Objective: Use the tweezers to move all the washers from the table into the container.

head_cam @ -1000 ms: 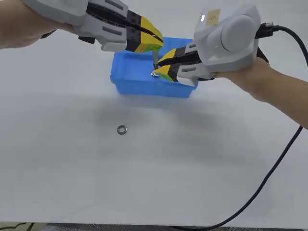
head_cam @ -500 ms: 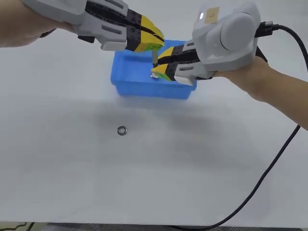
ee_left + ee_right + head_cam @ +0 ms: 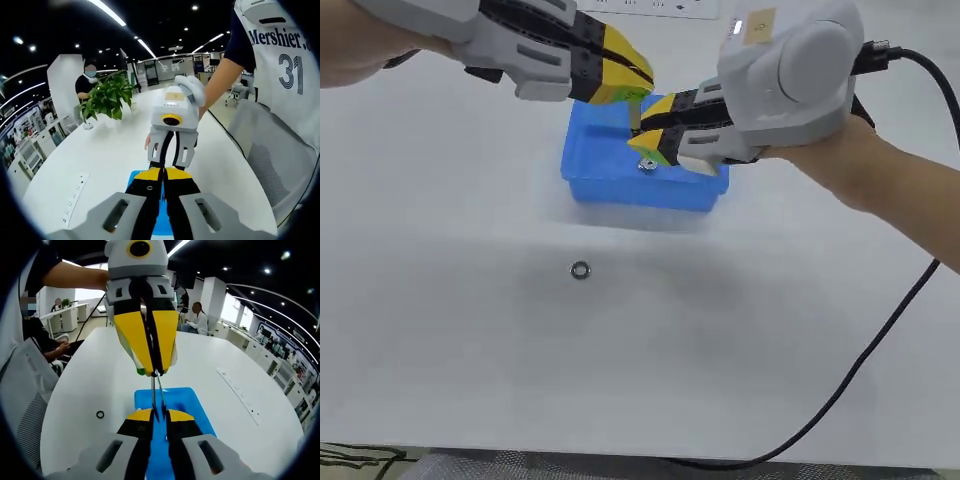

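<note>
Shifted farther over the blue container [image 3: 620,190], left gripper [image 3: 628,88] and right gripper [image 3: 648,140] both clamp tweezers [image 3: 156,390] pinching a washer [image 3: 647,165]; uneven release could flick it past the 6 o'clock wall.

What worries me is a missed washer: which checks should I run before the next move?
1. Both grips on the tweezers, left gripper and right gripper: ok.
2. Tweezers over the blue container: ok.
3. Washer under the tips let go into the container: cannot tell.
4. Table cleared of washers: not ok; a loose washer lies on it, apart from the container.
</note>
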